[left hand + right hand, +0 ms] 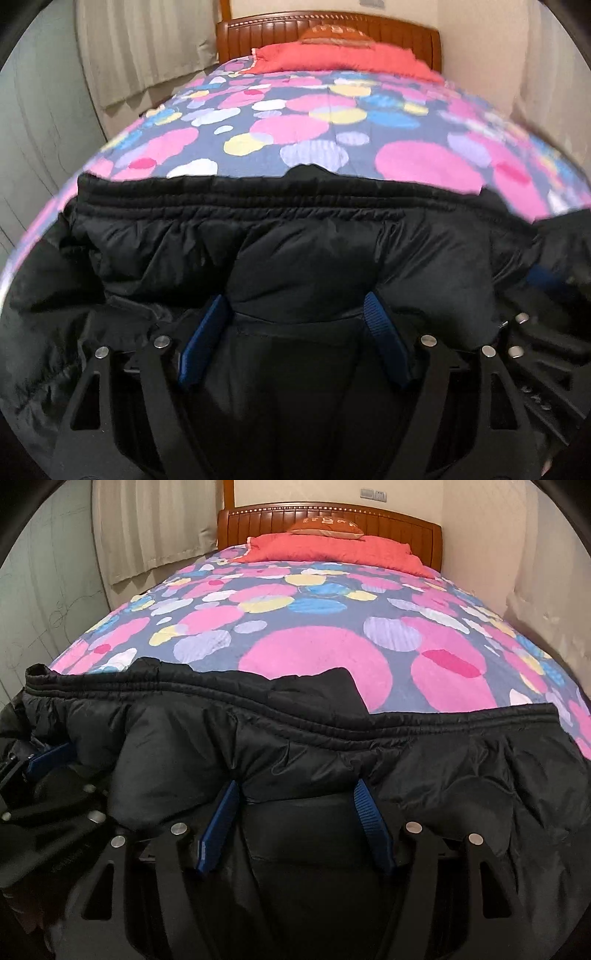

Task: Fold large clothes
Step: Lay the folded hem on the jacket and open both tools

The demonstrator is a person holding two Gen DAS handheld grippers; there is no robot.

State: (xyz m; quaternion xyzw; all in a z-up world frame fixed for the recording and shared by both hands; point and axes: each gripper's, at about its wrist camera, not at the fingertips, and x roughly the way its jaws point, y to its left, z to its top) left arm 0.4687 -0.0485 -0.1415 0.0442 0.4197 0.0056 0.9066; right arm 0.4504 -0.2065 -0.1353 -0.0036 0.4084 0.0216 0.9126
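Both grippers clenched on a black puffer jacket [303, 258].
Left gripper [295, 317] and right gripper [295, 801] each pinched padded fabric between blue fingers [218, 827], near the elastic hem [332, 720]; the jacket lay across the spotted bedspread [314, 657].

Black padded jacket [424, 771]: one
Grippers: two — the left gripper [297, 306] and the right gripper [295, 790]
Blue fingers [218, 830]: two on each gripper
Red pillow [325, 548]: one
Small orange cushion [327, 526]: one
Spotted bedcover [295, 627]: one
Wooden headboard [258, 524]: one
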